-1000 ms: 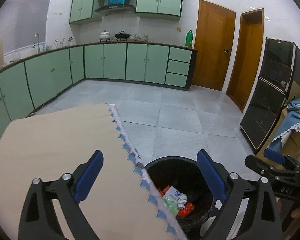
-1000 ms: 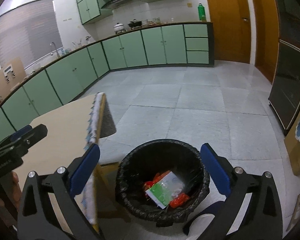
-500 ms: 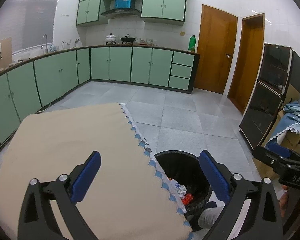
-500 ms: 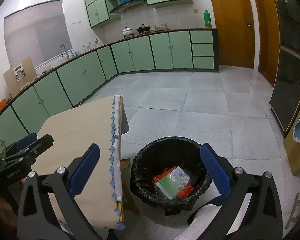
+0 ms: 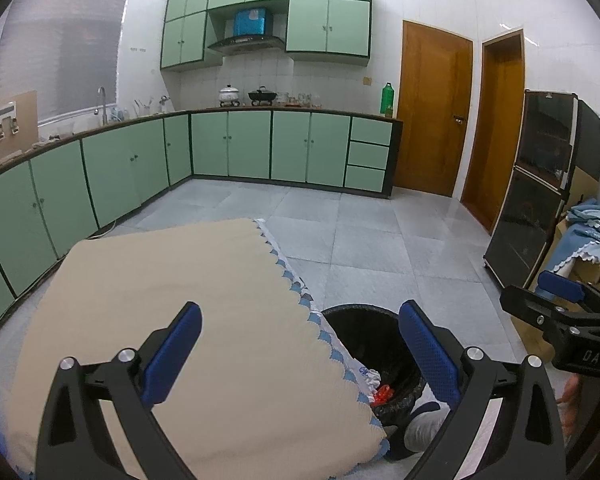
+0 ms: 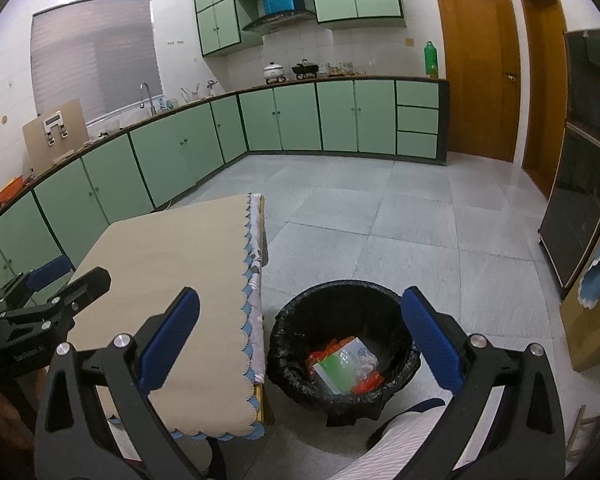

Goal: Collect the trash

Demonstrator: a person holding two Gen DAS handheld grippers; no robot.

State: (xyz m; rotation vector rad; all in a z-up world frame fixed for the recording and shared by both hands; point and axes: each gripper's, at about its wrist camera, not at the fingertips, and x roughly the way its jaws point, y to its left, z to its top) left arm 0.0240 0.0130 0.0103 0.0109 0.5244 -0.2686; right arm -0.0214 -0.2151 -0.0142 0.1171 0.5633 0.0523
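A beige cloth (image 6: 172, 264) edged with blue scallops is seen at lower left. A black bin (image 6: 342, 312) at lower centre holds red and green-white trash (image 6: 342, 366). Pale green cabinets (image 6: 300, 118) are seen above.

One black bin (image 6: 342, 344) between the right tool's (image 6: 300, 344) fingers, one worktop (image 6: 172, 280) leftward, two wooden doors (image 6: 476, 68) far ahead.
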